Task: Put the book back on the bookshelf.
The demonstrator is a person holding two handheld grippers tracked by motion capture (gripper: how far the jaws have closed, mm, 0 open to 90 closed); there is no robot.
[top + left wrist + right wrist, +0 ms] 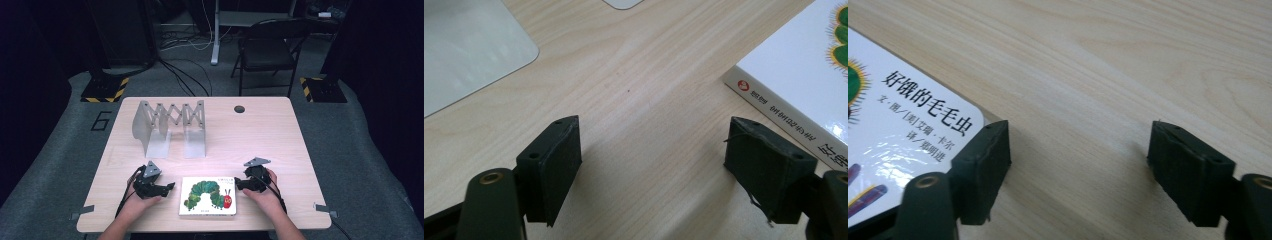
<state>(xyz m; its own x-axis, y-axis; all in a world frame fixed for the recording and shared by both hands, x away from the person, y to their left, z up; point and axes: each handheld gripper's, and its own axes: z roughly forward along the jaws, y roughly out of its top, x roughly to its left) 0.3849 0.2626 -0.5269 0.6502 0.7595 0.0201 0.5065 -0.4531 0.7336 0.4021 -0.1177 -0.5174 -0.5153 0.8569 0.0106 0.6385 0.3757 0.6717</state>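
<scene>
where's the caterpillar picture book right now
In the high view the white picture book with a green caterpillar cover lies flat near the wooden table's front edge, between the left claw and right claw.

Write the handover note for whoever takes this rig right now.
Left gripper: jaws open, nothing between them, resting on the table just left of the picture book.
Right gripper: jaws open, nothing between them, at the book's upper right corner.
The book lies flat, cover up, at the near edge between both grippers. The metal folding book rack stands farther back, left of centre, with no book in it.
Done: both grippers in place beside the book.
Left: probably gripping the book, lifting it and standing it in the rack.
</scene>
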